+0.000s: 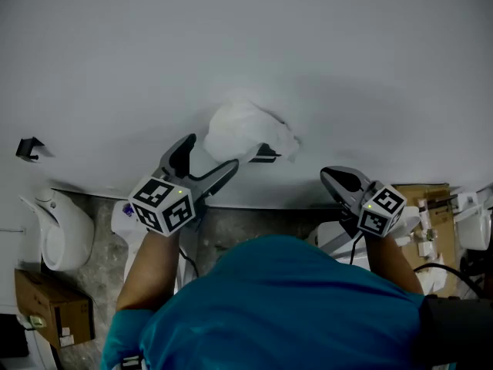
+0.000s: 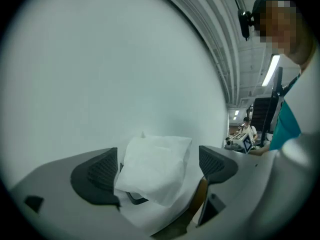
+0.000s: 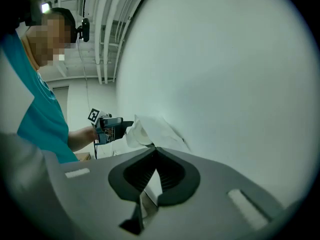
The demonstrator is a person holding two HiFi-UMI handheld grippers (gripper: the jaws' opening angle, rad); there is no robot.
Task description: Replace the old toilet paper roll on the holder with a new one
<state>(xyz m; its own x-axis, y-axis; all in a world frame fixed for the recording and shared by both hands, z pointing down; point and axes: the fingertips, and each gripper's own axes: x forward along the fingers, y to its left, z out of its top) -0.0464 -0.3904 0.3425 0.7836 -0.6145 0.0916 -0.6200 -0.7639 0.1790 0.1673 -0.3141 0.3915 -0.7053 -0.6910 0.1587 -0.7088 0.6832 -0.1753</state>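
A white toilet paper roll (image 1: 245,132) with a loose crumpled sheet hangs on a black holder (image 1: 267,155) fixed to the white wall. My left gripper (image 1: 209,153) is at the roll's left end, open, one finger above and one below. In the left gripper view the roll (image 2: 156,168) lies between the two dark pads (image 2: 100,176) without being pressed, and the holder (image 2: 136,198) shows beneath it. My right gripper (image 1: 337,179) is shut, off to the right of the roll and apart from it. From the right gripper view the roll (image 3: 146,131) and left gripper (image 3: 107,124) are seen beyond its closed pads (image 3: 172,176).
A small black hook (image 1: 29,148) is on the wall at far left. A white toilet fixture (image 1: 60,230) and a cardboard box (image 1: 48,308) stand on the floor at left. More cardboard boxes (image 1: 433,210) and white items are at right.
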